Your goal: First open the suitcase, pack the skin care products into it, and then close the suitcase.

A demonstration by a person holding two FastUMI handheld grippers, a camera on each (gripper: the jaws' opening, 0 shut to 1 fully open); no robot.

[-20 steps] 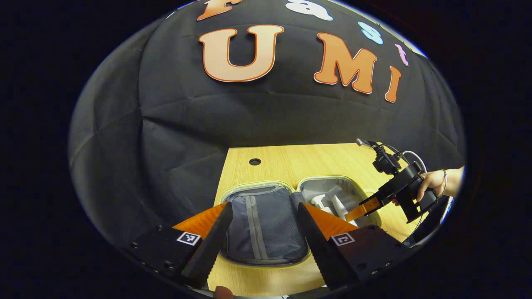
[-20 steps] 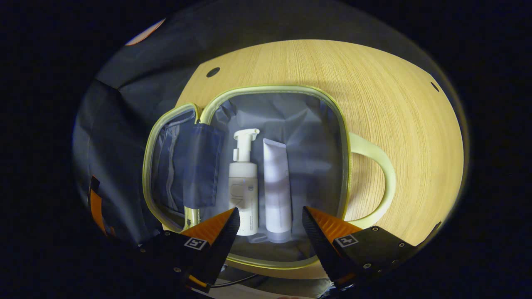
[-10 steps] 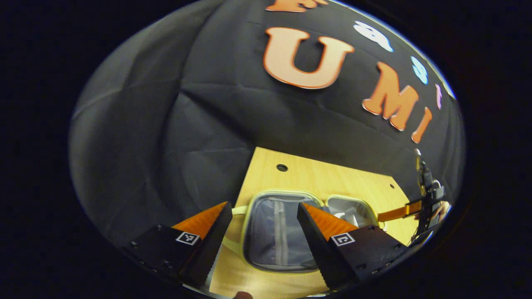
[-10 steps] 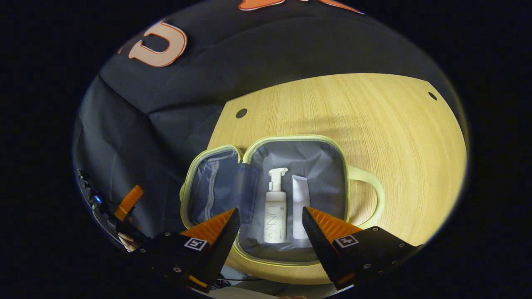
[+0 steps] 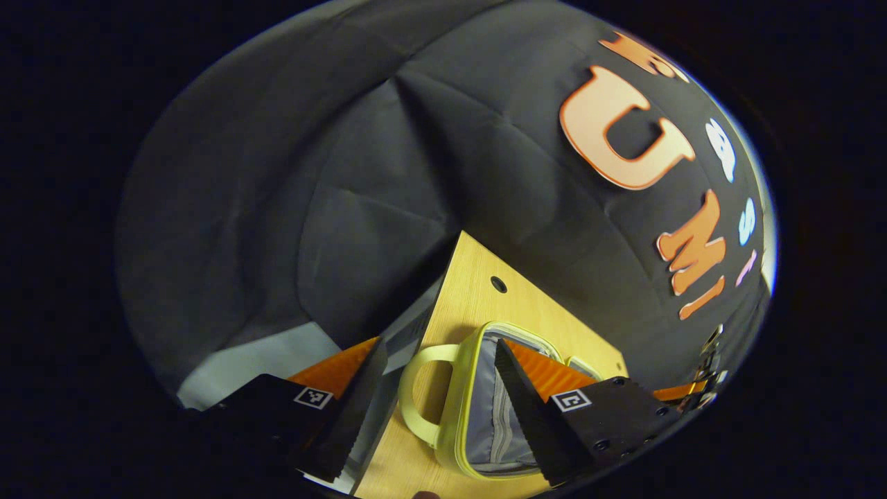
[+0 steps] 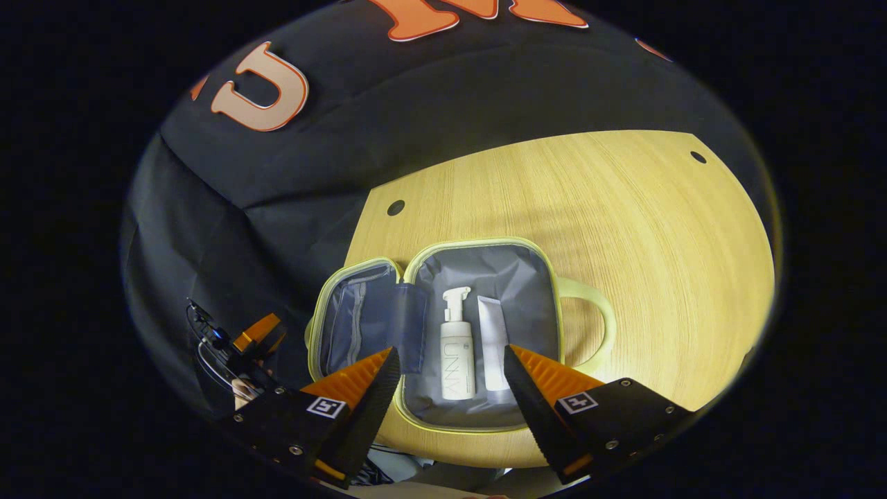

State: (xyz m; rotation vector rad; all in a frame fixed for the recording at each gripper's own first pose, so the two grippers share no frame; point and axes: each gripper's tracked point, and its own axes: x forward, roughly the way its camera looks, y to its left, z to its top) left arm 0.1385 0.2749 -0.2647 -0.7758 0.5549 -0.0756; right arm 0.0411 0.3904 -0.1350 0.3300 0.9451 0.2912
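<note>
A small suitcase with a pale yellow-green rim point(image 6: 485, 244) lies open flat on the wooden table point(image 6: 610, 229). Its right half holds a white pump bottle point(image 6: 457, 360) and a white tube point(image 6: 493, 346), side by side on grey lining. The left half point(image 6: 353, 326) shows a grey zip pocket. My right gripper point(image 6: 449, 374) hovers open above the near rim. In the left gripper view my left gripper point(image 5: 438, 367) is open above the table's left edge, over the suitcase's handle point(image 5: 419, 388) and its zip-pocket half point(image 5: 495, 423). The left gripper point(image 6: 253, 336) also appears far left in the right gripper view.
Black cloth walls the booth behind and left of the table. The table has small round holes point(image 6: 396, 207) near its back corners. A second handle point(image 6: 596, 322) sticks out from the suitcase's right side. Pale floor point(image 5: 256, 360) shows beyond the table's left edge.
Both grippers have pulled back and up from the suitcase. The left one swung left and rolled, so the suitcase handle now lies between its fingers. The contents have not moved.
</note>
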